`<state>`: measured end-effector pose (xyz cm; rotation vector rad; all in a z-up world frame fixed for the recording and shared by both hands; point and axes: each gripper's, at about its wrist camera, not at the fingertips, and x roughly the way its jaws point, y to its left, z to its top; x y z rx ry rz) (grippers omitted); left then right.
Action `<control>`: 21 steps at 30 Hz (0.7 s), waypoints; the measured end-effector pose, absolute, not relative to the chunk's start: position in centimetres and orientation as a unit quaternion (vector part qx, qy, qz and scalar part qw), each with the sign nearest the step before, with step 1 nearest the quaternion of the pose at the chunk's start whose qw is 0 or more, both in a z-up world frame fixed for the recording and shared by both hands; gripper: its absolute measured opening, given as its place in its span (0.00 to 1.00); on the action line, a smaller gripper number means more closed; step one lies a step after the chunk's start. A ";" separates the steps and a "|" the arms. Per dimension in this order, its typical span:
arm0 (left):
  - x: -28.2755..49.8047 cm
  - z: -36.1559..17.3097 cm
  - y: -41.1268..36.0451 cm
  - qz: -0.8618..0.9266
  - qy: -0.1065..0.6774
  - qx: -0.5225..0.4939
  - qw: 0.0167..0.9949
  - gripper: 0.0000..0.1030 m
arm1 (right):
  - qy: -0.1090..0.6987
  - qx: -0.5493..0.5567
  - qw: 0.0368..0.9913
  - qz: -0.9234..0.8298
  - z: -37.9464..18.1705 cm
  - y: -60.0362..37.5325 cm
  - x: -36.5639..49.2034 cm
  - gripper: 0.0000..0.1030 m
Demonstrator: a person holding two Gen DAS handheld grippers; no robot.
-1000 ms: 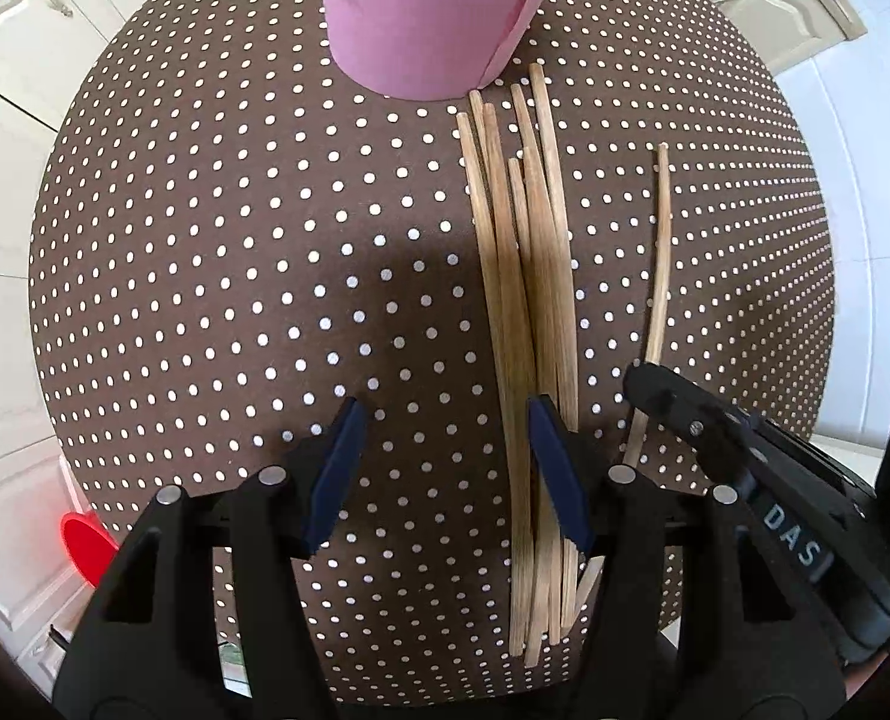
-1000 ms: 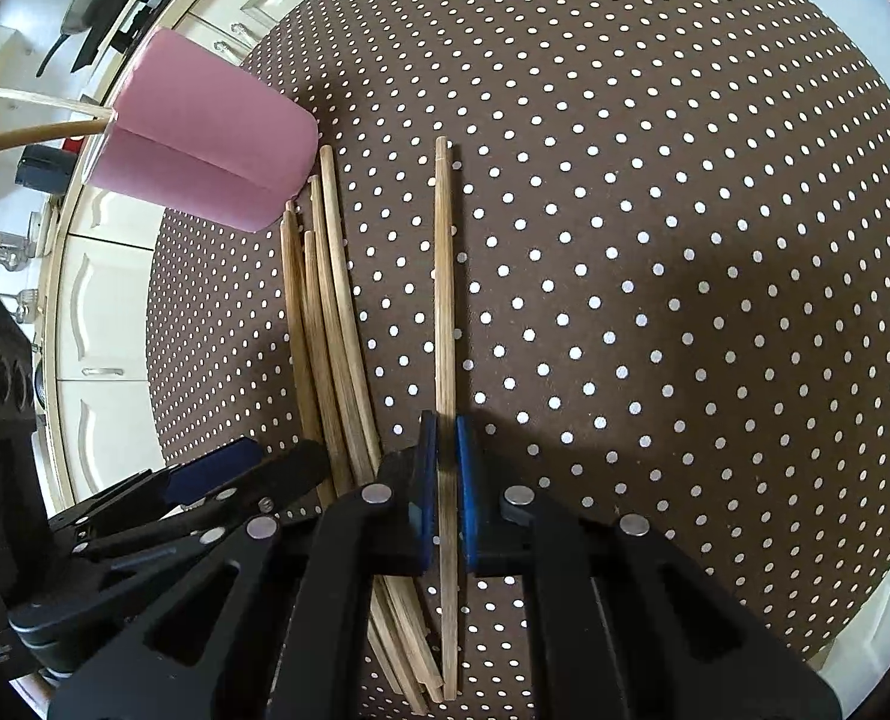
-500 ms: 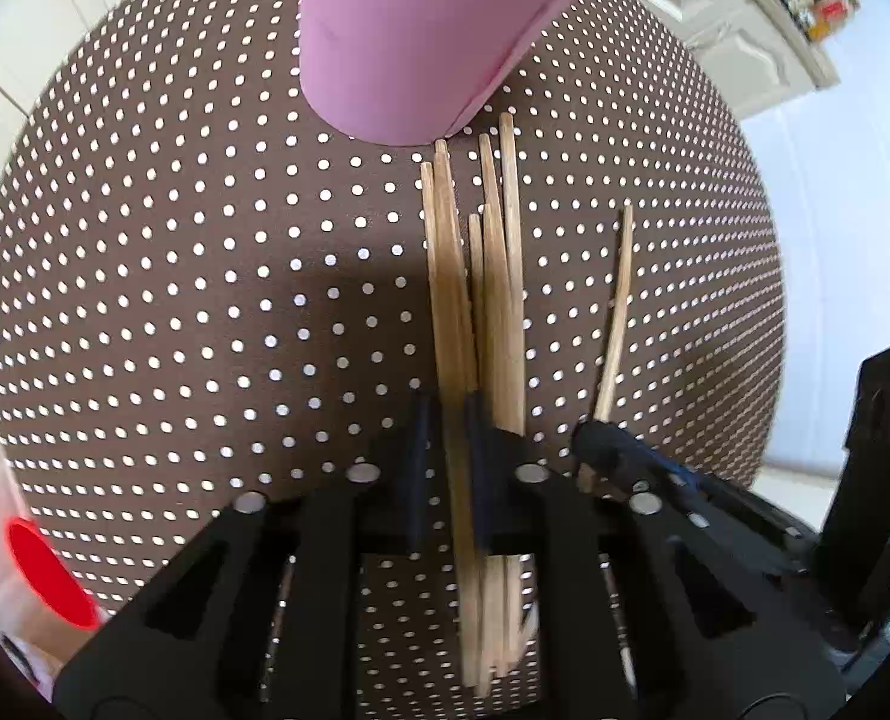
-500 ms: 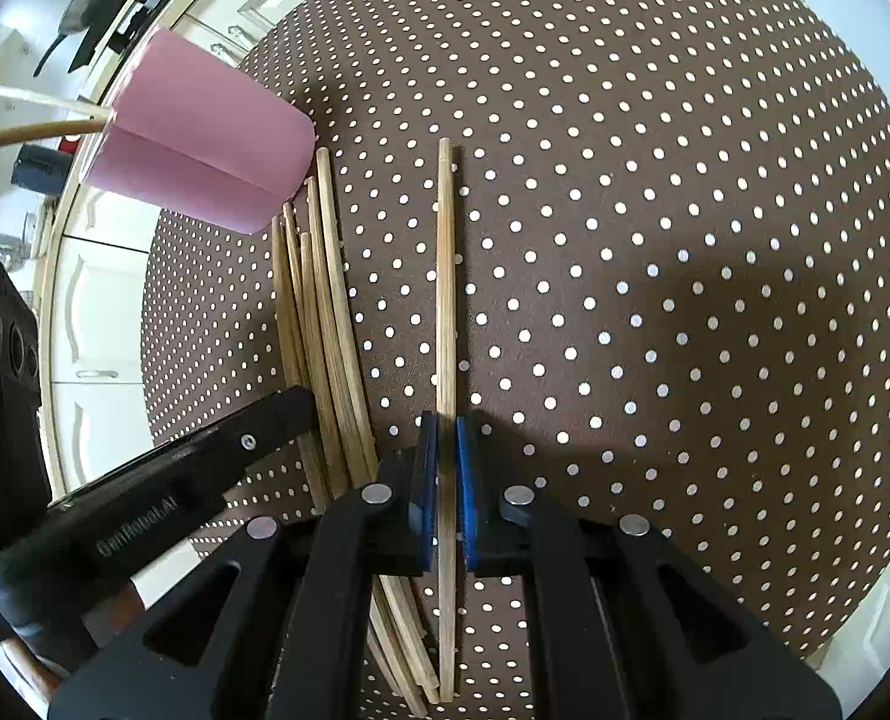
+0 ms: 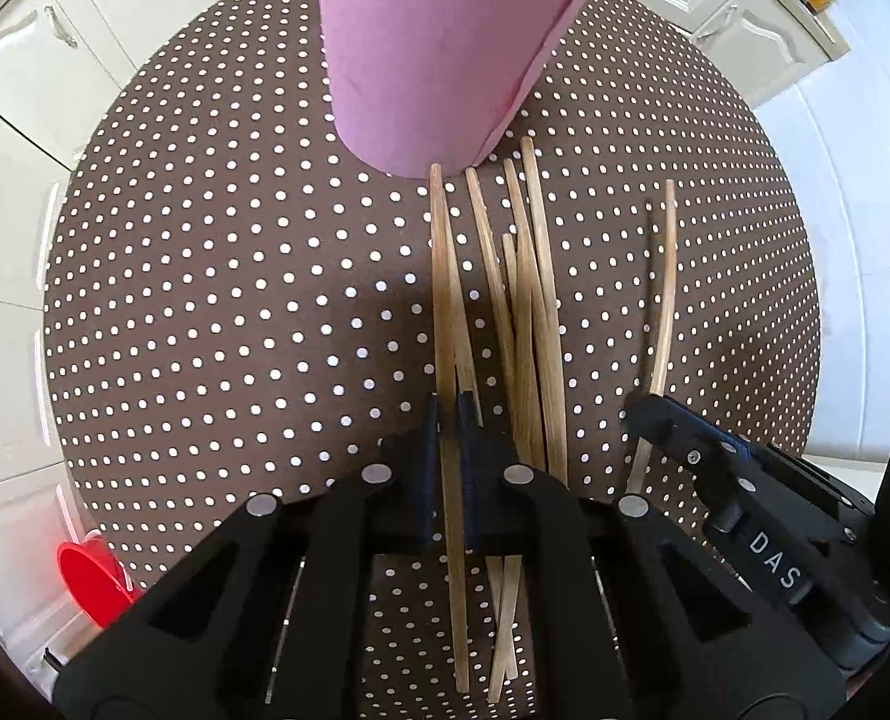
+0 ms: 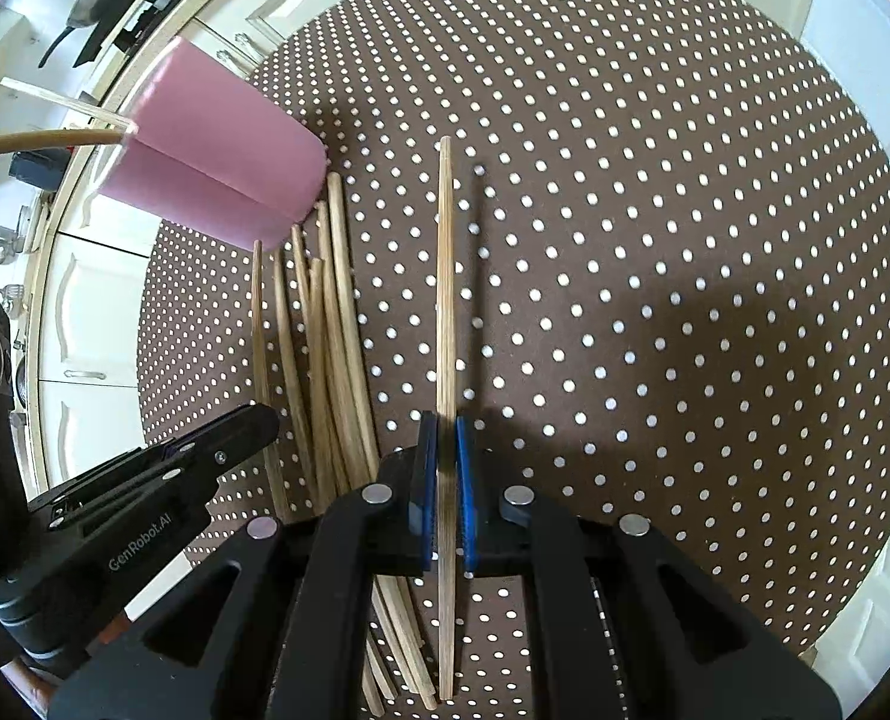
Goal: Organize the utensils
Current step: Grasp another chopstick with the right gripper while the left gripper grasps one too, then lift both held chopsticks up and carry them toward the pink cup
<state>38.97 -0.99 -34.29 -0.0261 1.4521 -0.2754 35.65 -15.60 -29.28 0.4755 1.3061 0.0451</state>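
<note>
A round table (image 5: 216, 300) in a brown dotted cloth carries a pink cup (image 5: 438, 54) near its far edge. Loose chopsticks (image 5: 529, 312) lie bunched just before the cup. The left gripper (image 5: 448, 420) is clamped on 1 chopstick (image 5: 441, 300) from the bunch; the right gripper (image 6: 441, 438) pinches 1 single chopstick (image 6: 445, 276) apart from the bunch.

Round brown polka-dot table (image 5: 216, 312); pink cup (image 5: 438, 48) standing, wooden chopsticks (image 5: 529, 312) lying beside it
</note>
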 end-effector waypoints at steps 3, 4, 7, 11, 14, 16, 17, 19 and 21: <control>39.4 -33.4 0.1 -0.124 0.657 -0.015 0.743 0.07 | 0.590 0.214 0.778 0.022 -28.3 -15.3 35.7 0.05; 38.9 -33.1 1.1 -0.123 0.656 -0.017 0.745 0.07 | 0.587 0.213 0.781 0.021 -28.1 -15.3 35.6 0.05; 38.3 -32.4 2.8 -0.118 0.649 -0.025 0.751 0.07 | 0.576 0.206 0.791 0.017 -27.0 -14.9 35.6 0.05; 38.0 -31.1 4.0 -0.106 0.632 -0.036 0.767 0.07 | 0.557 0.188 0.809 0.020 -25.4 -14.3 35.3 0.05; 37.9 -29.5 5.2 -0.099 0.615 -0.041 0.781 0.07 | 0.544 0.189 0.817 0.023 -24.8 -14.1 35.2 0.05; 37.8 -28.3 5.6 -0.096 0.607 -0.047 0.787 0.07 | 0.538 0.197 0.819 0.025 -24.7 -14.3 35.2 0.05; 37.7 -27.8 5.8 -0.094 0.604 -0.052 0.790 0.07 | 0.536 0.203 0.819 0.026 -24.6 -14.5 35.2 0.05; 37.5 -27.7 6.3 -0.093 0.598 -0.055 0.794 0.07 | 0.531 0.216 0.819 0.026 -24.4 -15.1 35.2 0.05; 37.3 -27.3 6.2 -0.093 0.594 -0.051 0.797 0.07 | 0.525 0.232 0.819 0.024 -24.0 -15.7 35.2 0.05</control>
